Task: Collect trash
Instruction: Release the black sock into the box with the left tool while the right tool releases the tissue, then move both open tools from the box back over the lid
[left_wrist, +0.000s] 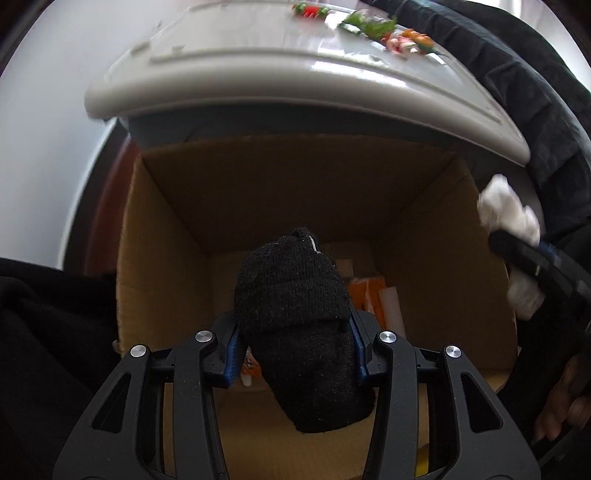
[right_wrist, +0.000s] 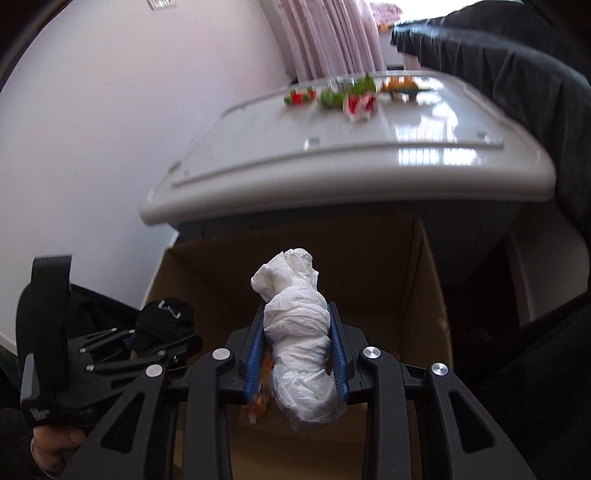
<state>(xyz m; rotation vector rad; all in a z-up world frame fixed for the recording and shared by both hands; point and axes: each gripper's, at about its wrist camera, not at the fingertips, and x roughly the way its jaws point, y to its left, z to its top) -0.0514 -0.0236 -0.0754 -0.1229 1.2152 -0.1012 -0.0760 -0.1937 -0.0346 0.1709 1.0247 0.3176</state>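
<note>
My left gripper (left_wrist: 295, 343) is shut on a black sock (left_wrist: 295, 302) and holds it over an open cardboard box (left_wrist: 155, 266). Orange and white trash (left_wrist: 376, 295) lies at the box bottom. My right gripper (right_wrist: 297, 343) is shut on a crumpled white tissue wad (right_wrist: 299, 332), above the same box (right_wrist: 424, 280). In the left wrist view the right gripper (left_wrist: 524, 254) with the white wad (left_wrist: 506, 210) is at the box's right rim. In the right wrist view the left gripper (right_wrist: 147, 339) with the sock (right_wrist: 164, 317) is at the left.
A white plastic table (left_wrist: 258, 70) stands behind the box, with colourful wrappers (left_wrist: 369, 22) on top; it also shows in the right wrist view (right_wrist: 351, 155) with the wrappers (right_wrist: 343, 96). Dark clothing (left_wrist: 517, 74) hangs at the right. A pale wall is at the left.
</note>
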